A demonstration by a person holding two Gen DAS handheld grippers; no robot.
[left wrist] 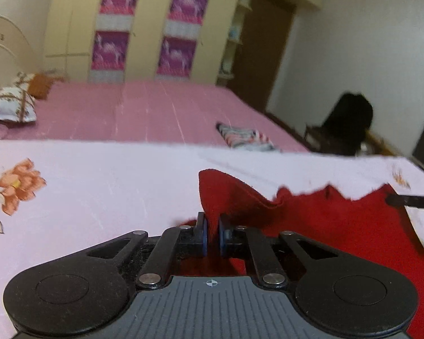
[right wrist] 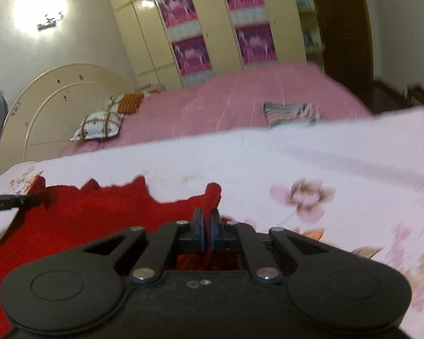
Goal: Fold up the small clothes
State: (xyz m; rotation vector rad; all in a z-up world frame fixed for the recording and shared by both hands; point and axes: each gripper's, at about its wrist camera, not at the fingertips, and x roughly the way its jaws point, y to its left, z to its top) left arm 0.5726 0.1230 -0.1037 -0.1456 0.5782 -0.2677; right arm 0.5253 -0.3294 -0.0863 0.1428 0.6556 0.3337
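A small red garment (left wrist: 339,226) lies on a white floral sheet (left wrist: 99,186). My left gripper (left wrist: 212,223) is shut on the garment's left edge, and a fold of red cloth stands up between its pads. My right gripper (right wrist: 208,220) is shut on the red garment (right wrist: 93,212) at its right edge, with a bunch of cloth poking up past the pads. Each view shows the other gripper's black tip at the far side of the garment: the right one (left wrist: 410,200) and the left one (right wrist: 11,202).
Beyond the floral sheet (right wrist: 325,155) lies a pink bed (left wrist: 144,110) with a folded striped cloth (left wrist: 246,138), which also shows in the right wrist view (right wrist: 291,114). Pillows (left wrist: 8,104) lie by the headboard. A wardrobe (left wrist: 144,28) and a dark chair (left wrist: 347,124) stand behind.
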